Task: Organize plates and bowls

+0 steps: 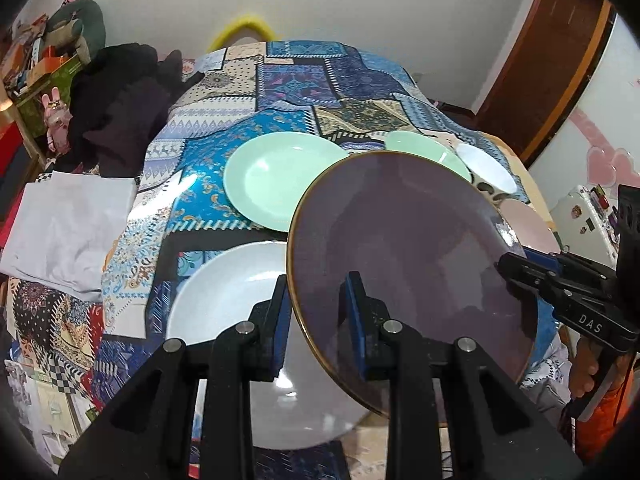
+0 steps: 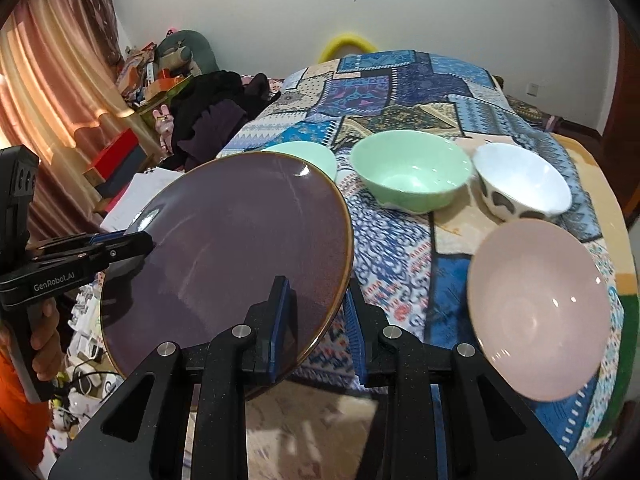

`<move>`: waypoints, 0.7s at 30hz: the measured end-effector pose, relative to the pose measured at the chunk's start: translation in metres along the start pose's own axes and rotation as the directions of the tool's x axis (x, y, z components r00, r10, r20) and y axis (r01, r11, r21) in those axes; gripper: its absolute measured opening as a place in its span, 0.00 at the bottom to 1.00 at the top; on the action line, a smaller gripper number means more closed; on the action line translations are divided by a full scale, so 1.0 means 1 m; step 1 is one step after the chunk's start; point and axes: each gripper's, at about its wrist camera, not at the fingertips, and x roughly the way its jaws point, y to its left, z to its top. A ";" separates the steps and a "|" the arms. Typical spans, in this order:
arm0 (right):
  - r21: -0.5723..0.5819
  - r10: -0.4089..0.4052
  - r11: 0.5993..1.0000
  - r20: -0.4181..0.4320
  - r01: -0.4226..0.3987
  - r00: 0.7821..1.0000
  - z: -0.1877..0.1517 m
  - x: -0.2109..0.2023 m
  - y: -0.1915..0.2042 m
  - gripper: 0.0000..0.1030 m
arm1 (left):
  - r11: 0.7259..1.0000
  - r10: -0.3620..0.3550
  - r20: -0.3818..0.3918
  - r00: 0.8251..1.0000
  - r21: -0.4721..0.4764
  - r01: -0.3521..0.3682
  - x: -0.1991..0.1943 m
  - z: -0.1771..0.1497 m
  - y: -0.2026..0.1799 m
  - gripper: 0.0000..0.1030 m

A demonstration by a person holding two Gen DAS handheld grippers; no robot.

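- I see the big plate (image 2: 224,256) is dull purple, with a thin gold-brown rim.
- The plate under it (image 1: 224,292) is pale grey-white.
- The far plate (image 1: 272,180) is mint green.
- One bowl (image 2: 412,172) is mint green also.
- The next bowl (image 2: 520,184) is white inside; outside I see dark grey spots.
- The near bowl (image 2: 540,308) is pale pink.
- The cloth (image 2: 400,92) is a patchwork of blue, white and beige, with diamonds, paisley and small dots.
- My left gripper (image 1: 320,312) and right gripper (image 2: 316,312) are black, with blue pads.
- The curtain (image 2: 52,92) is pink and orange.
- The sleeve (image 2: 20,412) is orange.
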 end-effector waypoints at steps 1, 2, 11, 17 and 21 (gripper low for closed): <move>0.004 -0.001 1.000 -0.001 0.001 1.000 -0.002 -0.001 -0.002 0.24 | 1.000 -0.003 -0.002 1.000 0.001 0.003 0.000 -0.002 -0.004 0.26; 0.007 -0.001 1.000 -0.002 0.001 1.000 -0.005 -0.002 -0.006 0.24 | 1.000 -0.007 -0.006 1.000 0.000 0.007 0.000 -0.004 -0.007 0.26; 0.041 -0.018 0.999 -0.035 0.020 0.999 -0.030 -0.006 -0.030 0.24 | 0.999 -0.037 -0.067 0.997 -0.011 0.036 0.017 -0.024 -0.034 0.26; 0.073 -0.026 0.997 -0.056 0.030 0.998 -0.045 -0.004 -0.048 0.24 | 0.999 -0.045 -0.113 0.993 -0.003 0.045 0.033 -0.035 -0.049 0.26; 0.096 -0.038 0.994 -0.069 0.044 0.997 -0.051 -0.002 -0.058 0.24 | 0.999 -0.048 -0.137 0.989 0.008 0.049 0.045 -0.037 -0.057 0.26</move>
